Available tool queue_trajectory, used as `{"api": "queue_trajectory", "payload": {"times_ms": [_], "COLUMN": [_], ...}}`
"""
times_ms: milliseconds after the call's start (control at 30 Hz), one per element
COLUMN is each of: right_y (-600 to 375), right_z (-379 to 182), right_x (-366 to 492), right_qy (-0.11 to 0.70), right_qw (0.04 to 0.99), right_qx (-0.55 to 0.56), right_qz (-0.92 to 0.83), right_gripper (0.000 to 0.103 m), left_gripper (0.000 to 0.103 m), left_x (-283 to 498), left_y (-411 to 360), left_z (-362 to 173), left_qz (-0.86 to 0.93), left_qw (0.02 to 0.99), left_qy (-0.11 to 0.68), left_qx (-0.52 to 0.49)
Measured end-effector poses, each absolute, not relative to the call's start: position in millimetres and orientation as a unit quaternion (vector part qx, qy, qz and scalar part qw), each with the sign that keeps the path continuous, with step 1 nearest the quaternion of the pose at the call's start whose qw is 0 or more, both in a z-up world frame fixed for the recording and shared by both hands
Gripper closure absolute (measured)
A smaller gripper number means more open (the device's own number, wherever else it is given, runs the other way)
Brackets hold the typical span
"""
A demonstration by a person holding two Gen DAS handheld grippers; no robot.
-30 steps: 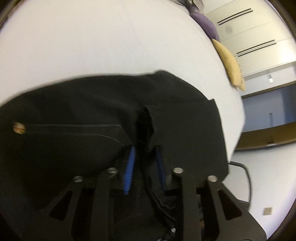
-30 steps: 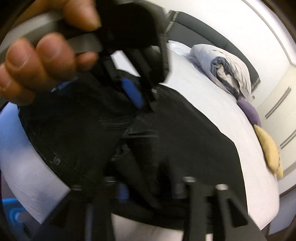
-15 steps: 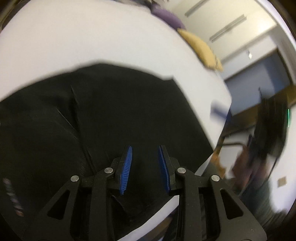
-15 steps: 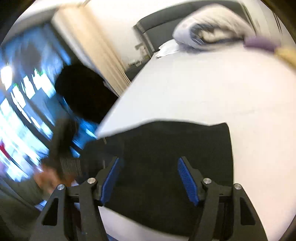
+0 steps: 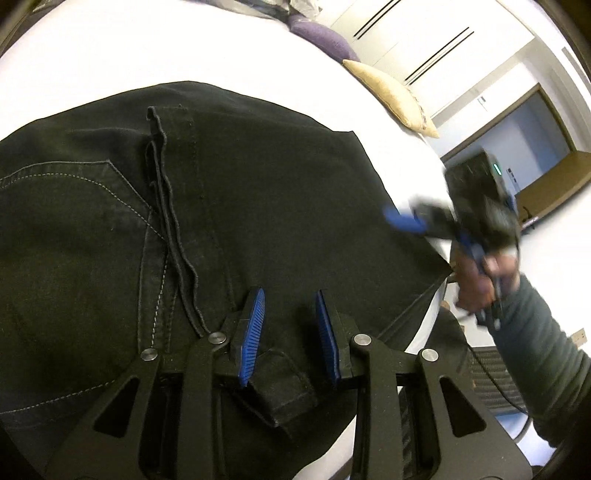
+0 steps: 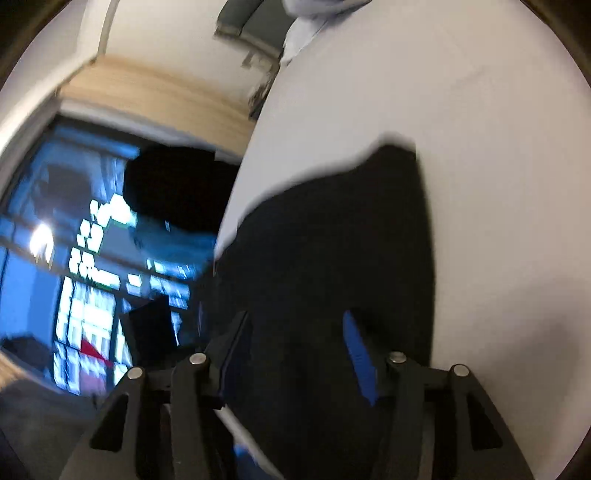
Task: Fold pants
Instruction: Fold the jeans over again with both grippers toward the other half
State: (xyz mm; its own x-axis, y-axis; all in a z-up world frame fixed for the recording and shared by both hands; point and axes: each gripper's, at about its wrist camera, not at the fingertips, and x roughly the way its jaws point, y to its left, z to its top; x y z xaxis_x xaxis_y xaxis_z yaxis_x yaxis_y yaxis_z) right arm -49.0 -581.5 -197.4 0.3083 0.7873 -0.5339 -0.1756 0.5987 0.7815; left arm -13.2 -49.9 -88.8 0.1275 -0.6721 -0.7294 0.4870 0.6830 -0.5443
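Black pants (image 5: 229,206) lie folded on a white bed (image 5: 147,48), pocket stitching and a side seam showing. My left gripper (image 5: 290,328) is open and empty, its blue pads just above the pants' near edge. The right gripper also shows in the left wrist view (image 5: 410,221), hand-held at the pants' far right corner. In the right wrist view my right gripper (image 6: 299,343) is open and empty over the black pants (image 6: 332,258); that view is blurred.
A tan pillow (image 5: 391,96) and a purple pillow (image 5: 321,37) lie at the bed's far side. A crumpled duvet (image 6: 314,14) sits by the headboard. The bed edge runs close to a dark window with city lights (image 6: 85,266).
Both grippers have let go of the pants, which now lie flat. The right gripper has swung away to the pants' far right corner. The left gripper has drawn back slightly.
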Motion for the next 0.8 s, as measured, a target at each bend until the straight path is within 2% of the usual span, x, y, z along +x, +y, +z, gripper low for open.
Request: {"api": "queue_trajectory", "payload": {"times_ms": [100, 200, 267, 300, 333, 400, 533, 800], "right_y": [-586, -581, -571, -562, -554, -534, -485, -435], "right_z": [-187, -171, -157, -151, -147, -137, -129, -133], "right_x": [-95, -133, -160, -168, -172, -166, -139, -117], "right_qy": [0.486, 0.463, 0.433, 0.415, 0.404, 0.385, 0.366, 0.344], "right_qw": [0.750, 0.768, 0.780, 0.786, 0.788, 0.790, 0.784, 0.746], "right_qx": [0.316, 0.326, 0.333, 0.337, 0.340, 0.346, 0.354, 0.426], "right_qz": [0.318, 0.299, 0.304, 0.311, 0.318, 0.330, 0.356, 0.380], "right_gripper": [0.047, 0.044, 0.039, 0.035, 0.032, 0.030, 0.030, 0.030], "left_gripper": [0.075, 0.074, 0.042, 0.016, 0.003, 0.000, 0.000, 0.001], "left_x": [-23, -34, -50, -61, -69, -86, -104, -122], "left_y": [-53, -22, -8, 9, 27, 63, 150, 280], "left_z": [-89, -72, -50, -37, -31, -14, -8, -54], "left_qz": [-0.385, -0.363, -0.347, -0.346, -0.342, -0.314, -0.221, -0.105], "left_qw": [0.747, 0.760, 0.782, 0.798, 0.811, 0.838, 0.863, 0.810], "left_qy": [0.534, 0.532, 0.511, 0.485, 0.462, 0.426, 0.411, 0.436], "left_qx": [-0.097, -0.086, -0.081, -0.096, -0.111, -0.132, -0.197, -0.377]}}
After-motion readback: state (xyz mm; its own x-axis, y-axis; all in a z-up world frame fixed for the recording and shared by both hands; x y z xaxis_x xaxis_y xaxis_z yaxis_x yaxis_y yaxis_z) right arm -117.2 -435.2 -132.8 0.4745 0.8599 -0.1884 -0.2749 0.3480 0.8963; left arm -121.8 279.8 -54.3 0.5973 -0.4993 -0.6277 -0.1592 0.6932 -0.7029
